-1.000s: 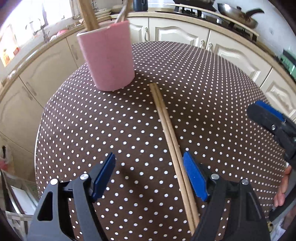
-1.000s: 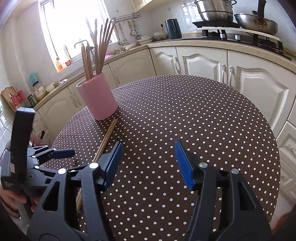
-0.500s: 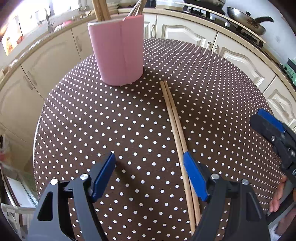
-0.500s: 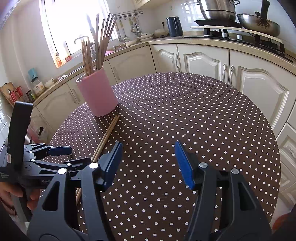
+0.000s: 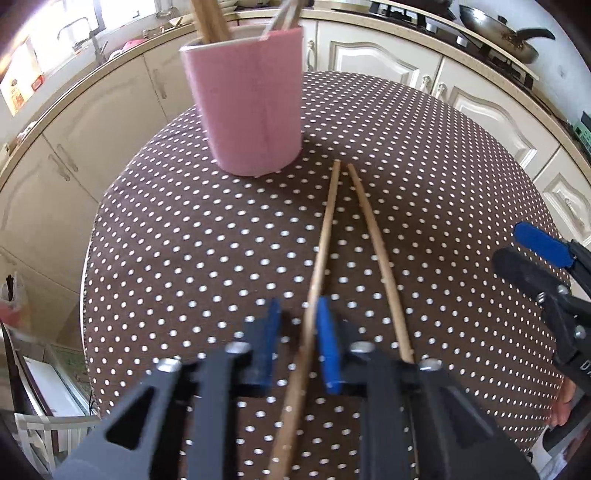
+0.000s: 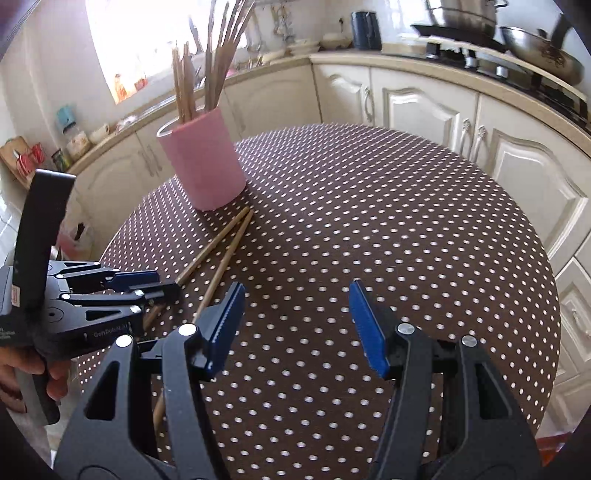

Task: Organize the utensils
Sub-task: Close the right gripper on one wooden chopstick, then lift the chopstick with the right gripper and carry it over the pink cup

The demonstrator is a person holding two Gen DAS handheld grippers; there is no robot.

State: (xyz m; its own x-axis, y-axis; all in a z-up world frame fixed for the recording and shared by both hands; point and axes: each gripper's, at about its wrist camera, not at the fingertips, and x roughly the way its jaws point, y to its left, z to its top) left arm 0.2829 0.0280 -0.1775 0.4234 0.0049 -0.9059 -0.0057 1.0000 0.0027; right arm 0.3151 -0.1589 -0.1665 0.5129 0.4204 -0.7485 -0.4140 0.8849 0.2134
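Two wooden chopsticks lie on the dotted brown tablecloth, tips near a pink holder [image 5: 245, 107] that has several chopsticks standing in it. My left gripper [image 5: 297, 332] has narrowed around the left chopstick [image 5: 325, 236]; a small gap shows beside the stick, and its jaws blur. The second chopstick [image 5: 373, 236] lies free just to the right. In the right wrist view the left gripper [image 6: 162, 284] sits over the near ends of the chopsticks [image 6: 229, 236], with the pink holder [image 6: 201, 166] behind. My right gripper [image 6: 295, 314] is open and empty above the table.
The round table [image 6: 406, 221] stands by cream kitchen cabinets [image 6: 424, 107]. A wok [image 5: 502, 29] and pots [image 6: 465, 14] sit on the counter stove. The right gripper [image 5: 546, 258] shows at the right edge of the left wrist view.
My left gripper has closed in from wide open and shifted right onto the left chopstick, which has swung apart from the other. The right gripper stays open, nearly still.
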